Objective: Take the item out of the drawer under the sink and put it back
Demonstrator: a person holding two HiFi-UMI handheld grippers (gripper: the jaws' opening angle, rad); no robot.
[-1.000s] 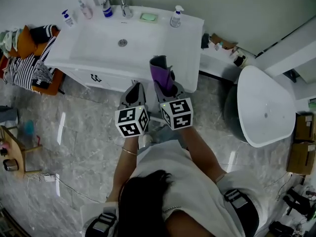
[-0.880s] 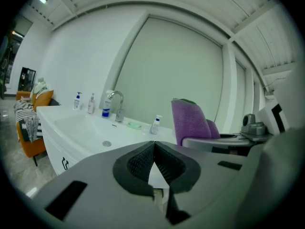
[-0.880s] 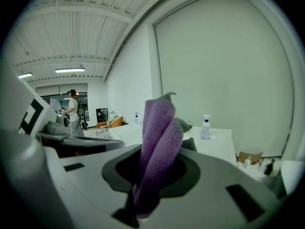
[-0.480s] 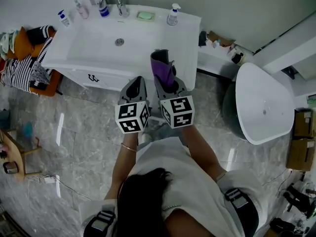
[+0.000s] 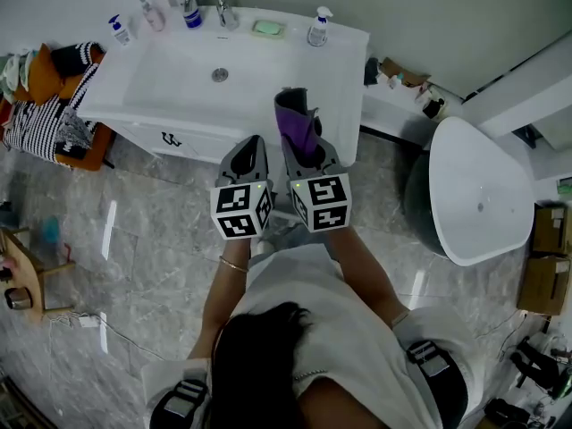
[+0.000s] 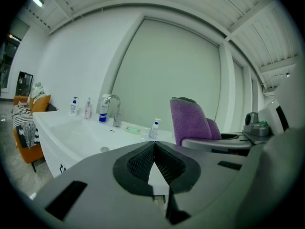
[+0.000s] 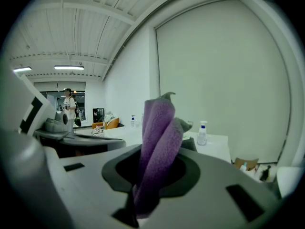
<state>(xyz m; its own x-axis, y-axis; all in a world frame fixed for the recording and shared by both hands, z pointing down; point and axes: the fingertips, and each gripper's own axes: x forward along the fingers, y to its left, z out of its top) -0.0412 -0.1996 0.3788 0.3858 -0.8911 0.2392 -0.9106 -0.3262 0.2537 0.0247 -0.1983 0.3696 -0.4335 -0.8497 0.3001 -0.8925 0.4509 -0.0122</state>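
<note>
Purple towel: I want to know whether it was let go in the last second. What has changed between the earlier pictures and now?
Barely anything. The right gripper and the left gripper drifted slightly toward the sink, the purple towel going along. Nothing was taken or let go: the right gripper stays shut on the towel, the left gripper stays shut and empty.

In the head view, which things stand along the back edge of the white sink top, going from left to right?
small pump bottle with blue top → pale pink bottle → blue spray bottle → faucet → green soap dish → white spray bottle
</note>
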